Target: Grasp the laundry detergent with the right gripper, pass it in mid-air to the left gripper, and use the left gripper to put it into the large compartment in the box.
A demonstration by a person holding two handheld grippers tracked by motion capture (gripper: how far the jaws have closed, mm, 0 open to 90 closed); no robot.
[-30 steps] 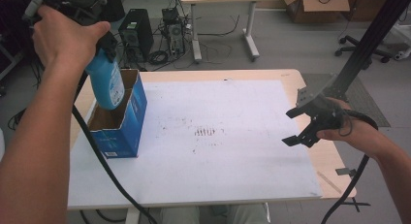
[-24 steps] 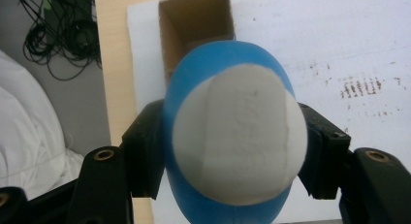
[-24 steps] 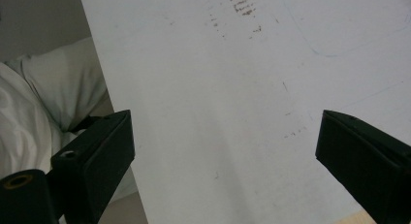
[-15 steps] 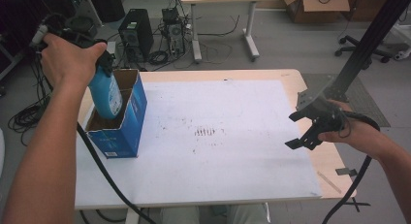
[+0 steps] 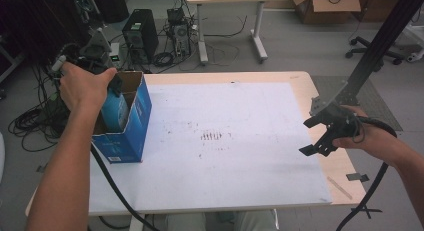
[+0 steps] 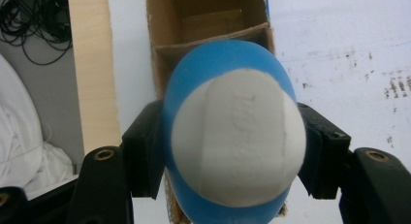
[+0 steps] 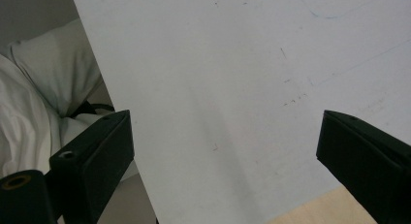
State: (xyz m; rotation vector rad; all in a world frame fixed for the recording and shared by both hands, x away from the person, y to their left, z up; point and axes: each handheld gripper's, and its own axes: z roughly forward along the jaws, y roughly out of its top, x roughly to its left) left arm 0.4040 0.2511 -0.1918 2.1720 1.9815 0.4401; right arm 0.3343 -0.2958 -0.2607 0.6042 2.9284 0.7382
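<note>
Three cameras: one fixed overhead, one on each gripper

The high view looks forward and down over the table [image 5: 310,86]; the left gripper view stares closely down into the box [image 6: 203,20], the right across the white tabletop, which all views share.

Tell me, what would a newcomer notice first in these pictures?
First, the blue and white bottle, clamped in the left gripper and partly inside the open blue box at the table's left side. Next, the right gripper, open and holding nothing, above the right edge of the white table.
</note>
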